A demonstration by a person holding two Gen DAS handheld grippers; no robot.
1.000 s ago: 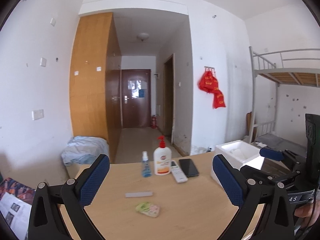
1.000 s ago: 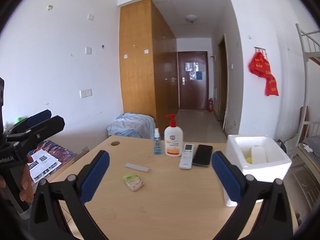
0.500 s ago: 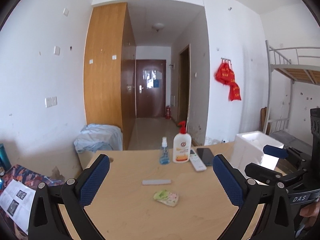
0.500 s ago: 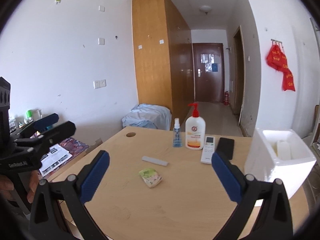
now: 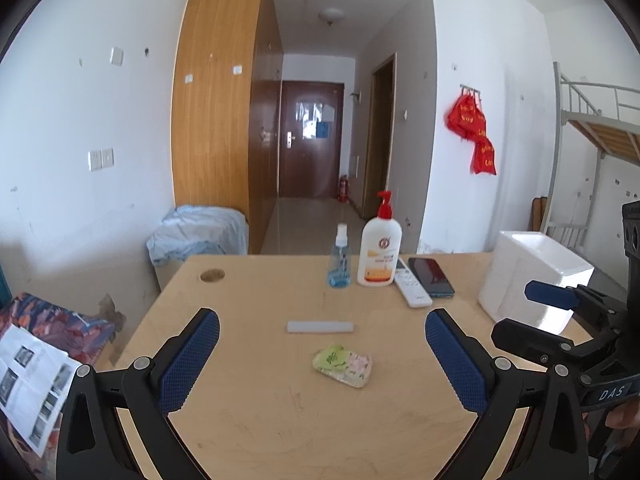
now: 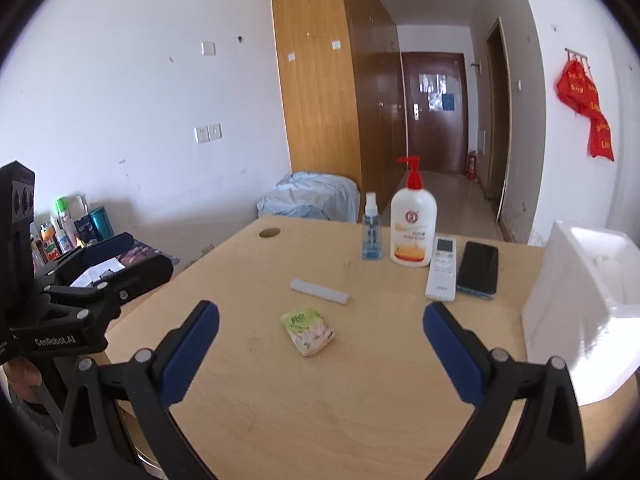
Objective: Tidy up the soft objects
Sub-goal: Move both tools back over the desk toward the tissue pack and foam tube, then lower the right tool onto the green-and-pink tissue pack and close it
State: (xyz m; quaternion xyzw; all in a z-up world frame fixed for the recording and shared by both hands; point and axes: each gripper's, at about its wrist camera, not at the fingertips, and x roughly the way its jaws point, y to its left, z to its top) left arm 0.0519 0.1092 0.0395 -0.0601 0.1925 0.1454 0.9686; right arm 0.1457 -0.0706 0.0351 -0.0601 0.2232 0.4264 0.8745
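- The left gripper (image 5: 322,354) is wide open and holds nothing. It hangs over the near edge of the wooden desk (image 5: 260,420).
- The right gripper (image 6: 320,346) is spread wide too, with nothing in it. It hangs over the same near edge.
- The soft thing to tidy looks like a small pack of tissues (image 5: 342,365), green at one end and flowery at the other. It lies flat in the middle of the desk, just ahead of both grippers and touching nothing.
- A thin white strip (image 5: 321,327) lies just behind the pack. I cannot tell what it is.
- A white foam box (image 6: 580,320) sits at the right side of the desk. I think the pack should go in there.
- At the back stand a small spray bottle (image 5: 339,256) and a pump bottle (image 5: 379,246), with a white remote (image 5: 412,288) and a black phone (image 5: 431,277) beside them.
- The next step looks like picking up the pack. The right gripper is nearer the box, so it may be the better one.
- Come down with one blue pad on each side of the pack.
- Squeeze gently, because the pack will squash and could slip.
- Stay clear of the strip.
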